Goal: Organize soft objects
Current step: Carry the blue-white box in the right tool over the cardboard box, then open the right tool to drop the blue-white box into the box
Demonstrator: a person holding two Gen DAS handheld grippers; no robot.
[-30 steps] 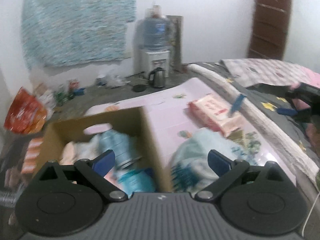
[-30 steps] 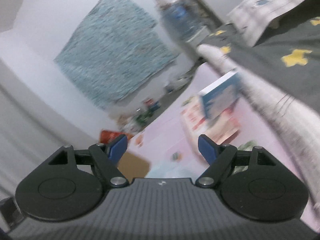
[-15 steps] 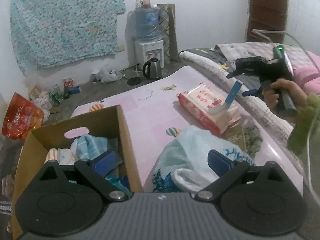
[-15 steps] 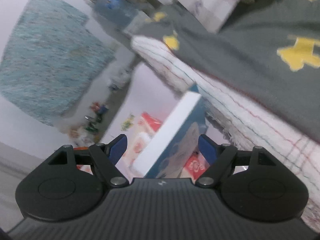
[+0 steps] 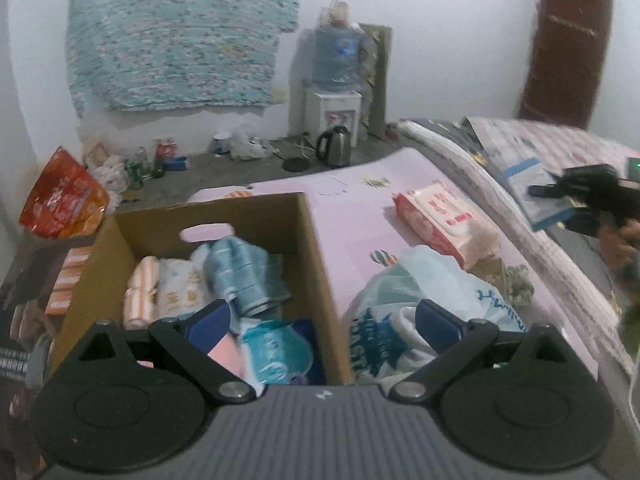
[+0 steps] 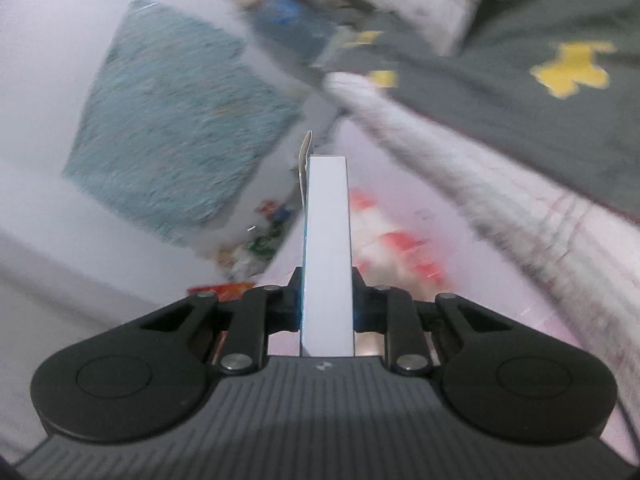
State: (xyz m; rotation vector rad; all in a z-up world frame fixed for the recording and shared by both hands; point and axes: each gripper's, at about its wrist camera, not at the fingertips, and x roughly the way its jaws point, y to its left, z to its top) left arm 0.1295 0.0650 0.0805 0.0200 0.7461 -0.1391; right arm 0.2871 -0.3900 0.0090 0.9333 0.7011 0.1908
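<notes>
Item: flat white-and-blue pack, clamped edge-on in the right gripper.

Jaws have just closed onto its two broad faces near the lower end. Judged light and fairly stiff with a smooth, possibly slippery skin; a grip across the thin sides suits it. Left gripper stands apart, empty, over the cardboard box of towels; red wipes packet lies beyond on the pink mat.

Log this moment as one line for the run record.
right gripper: just closed, shut on flat box | left gripper: open, empty, over cardboard box edge | wipes pack: on pink mat
</notes>
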